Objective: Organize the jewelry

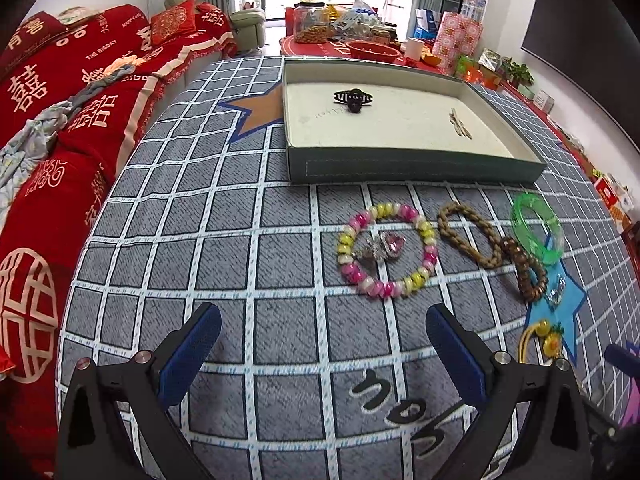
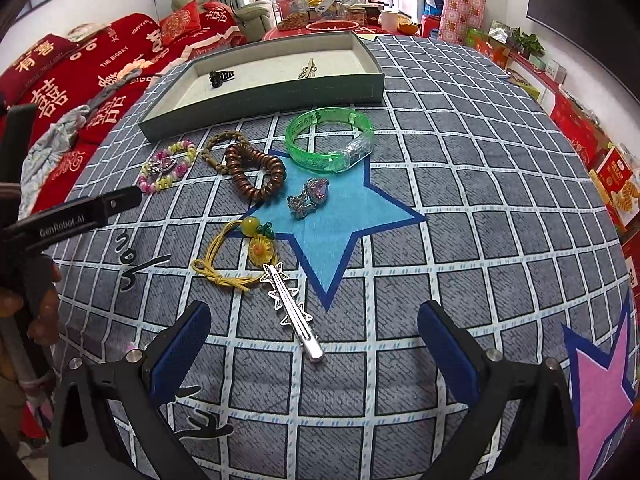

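beside the left claw (image 1: pixel 323 344), a yellow cord charm (image 1: pixel 542 338) sits half hidden

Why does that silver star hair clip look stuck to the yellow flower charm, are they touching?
Touching. In the right wrist view, the silver star hair clip's top end overlaps the yellow flower charm's lower edge, with no cloth showing between them.

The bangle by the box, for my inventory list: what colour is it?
Translucent green bangle, clearest in the right wrist view.
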The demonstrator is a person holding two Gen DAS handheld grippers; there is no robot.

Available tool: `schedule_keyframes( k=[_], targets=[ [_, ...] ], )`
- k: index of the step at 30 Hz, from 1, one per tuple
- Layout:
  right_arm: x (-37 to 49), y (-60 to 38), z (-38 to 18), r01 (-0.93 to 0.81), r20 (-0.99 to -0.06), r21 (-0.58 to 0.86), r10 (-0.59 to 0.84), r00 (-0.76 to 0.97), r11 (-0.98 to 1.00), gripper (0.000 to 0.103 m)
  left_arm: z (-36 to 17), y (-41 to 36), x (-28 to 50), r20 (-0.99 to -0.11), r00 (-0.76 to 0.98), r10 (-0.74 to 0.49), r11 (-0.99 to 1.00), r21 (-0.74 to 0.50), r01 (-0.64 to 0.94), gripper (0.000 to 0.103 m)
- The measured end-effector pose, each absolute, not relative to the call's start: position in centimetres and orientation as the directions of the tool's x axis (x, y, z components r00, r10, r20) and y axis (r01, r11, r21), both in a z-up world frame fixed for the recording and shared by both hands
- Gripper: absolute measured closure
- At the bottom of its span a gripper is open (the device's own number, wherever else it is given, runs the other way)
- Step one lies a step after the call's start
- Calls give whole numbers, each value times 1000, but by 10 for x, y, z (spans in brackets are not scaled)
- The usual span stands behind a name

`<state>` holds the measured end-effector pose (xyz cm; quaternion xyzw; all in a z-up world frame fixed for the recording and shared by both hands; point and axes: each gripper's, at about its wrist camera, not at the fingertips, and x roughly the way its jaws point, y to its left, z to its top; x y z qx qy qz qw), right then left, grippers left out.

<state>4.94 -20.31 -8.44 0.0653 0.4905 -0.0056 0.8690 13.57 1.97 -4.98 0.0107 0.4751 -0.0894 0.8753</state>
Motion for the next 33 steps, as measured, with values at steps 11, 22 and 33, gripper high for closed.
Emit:
schedule_keyframes(
  k=[11, 22, 33],
  targets=[
    [55, -192, -89, 25, -861, 48, 28, 508, 999, 15, -58, 17, 159, -854, 500, -147, 988, -101, 118, 7],
    [54, -185, -92, -11, -862, -5, 1, 507, 1000, 26, -53, 3, 168, -852, 493, -175, 984, -143, 102, 46],
    [47, -181, -87, -23, -854, 2, 14, 520, 1000, 83, -53, 4, 146, -841, 475, -260, 961, -178, 211, 91]
  ],
)
